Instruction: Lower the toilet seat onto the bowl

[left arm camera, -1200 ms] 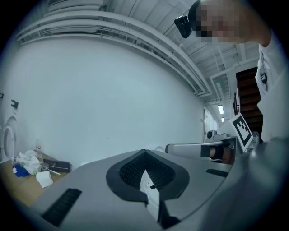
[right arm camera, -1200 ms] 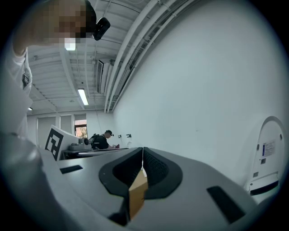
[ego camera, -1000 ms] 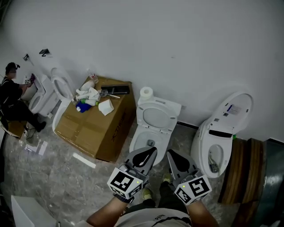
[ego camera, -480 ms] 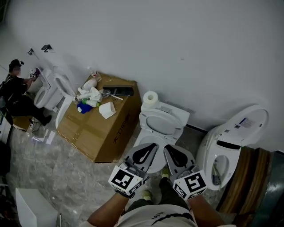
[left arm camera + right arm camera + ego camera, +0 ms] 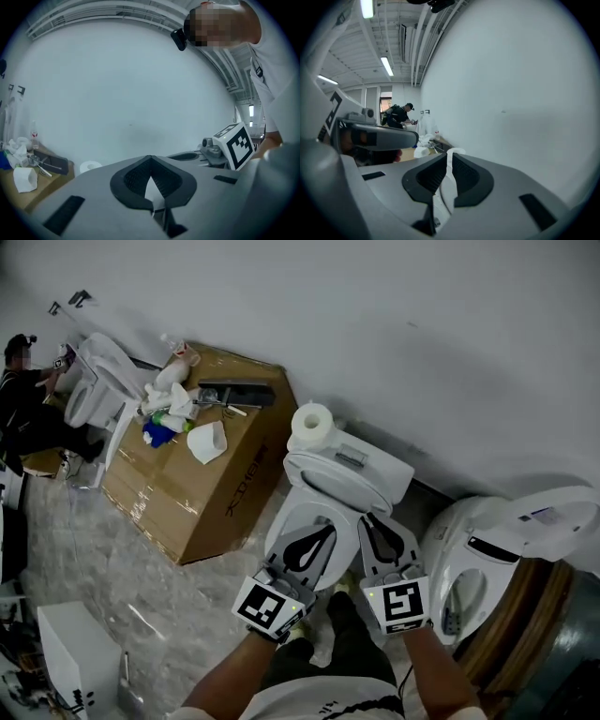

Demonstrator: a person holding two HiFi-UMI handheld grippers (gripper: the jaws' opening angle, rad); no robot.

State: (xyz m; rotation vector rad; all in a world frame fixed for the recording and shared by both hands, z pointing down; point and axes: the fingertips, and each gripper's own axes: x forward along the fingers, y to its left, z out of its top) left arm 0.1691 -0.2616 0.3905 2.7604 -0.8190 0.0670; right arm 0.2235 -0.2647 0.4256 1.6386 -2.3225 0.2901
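A white toilet [image 5: 349,472] stands against the wall, with its open bowl [image 5: 281,526] facing me. The seat and lid look raised against the tank, seen nearly edge-on from above. My left gripper [image 5: 323,531] hangs over the bowl, jaws together and holding nothing. My right gripper [image 5: 368,521] hovers beside it over the bowl's right rim, also shut and empty. In the left gripper view my left gripper [image 5: 149,160] points at the bare wall. My right gripper [image 5: 447,158] shows only a thin sliver of white between its pads.
A cardboard box [image 5: 211,488] with rags, a bottle and a black tool stands left of the toilet. A paper roll [image 5: 312,423] sits on the tank's corner. Another toilet [image 5: 487,549] with raised lid and wooden pallets [image 5: 534,615] are at right. A person [image 5: 23,413] works at a far-left toilet.
The head view has moved in over the middle toilet. Both grippers have moved forward from in front of the bowl to above it, staying shut.
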